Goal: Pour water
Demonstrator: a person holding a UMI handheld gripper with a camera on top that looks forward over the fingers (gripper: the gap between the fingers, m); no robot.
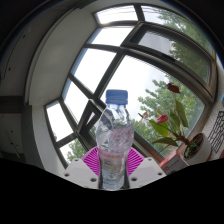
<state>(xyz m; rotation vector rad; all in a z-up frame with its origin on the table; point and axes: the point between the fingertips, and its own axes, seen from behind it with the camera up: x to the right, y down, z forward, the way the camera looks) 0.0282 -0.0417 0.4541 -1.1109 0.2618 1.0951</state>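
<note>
A clear plastic water bottle (113, 140) with a blue cap stands upright between my fingers, held up against the window. Water fills its lower part. My gripper (113, 164) is shut on the bottle: the pink pads (92, 160) press on its left and right sides. The bottle's base is hidden behind the gripper body.
A large curved window (120, 60) with white frames fills the background, with trees outside. A potted plant (172, 125) with red flowers stands to the right of the bottle, in a reddish pot (176, 157). A small round object (218, 145) sits farther right.
</note>
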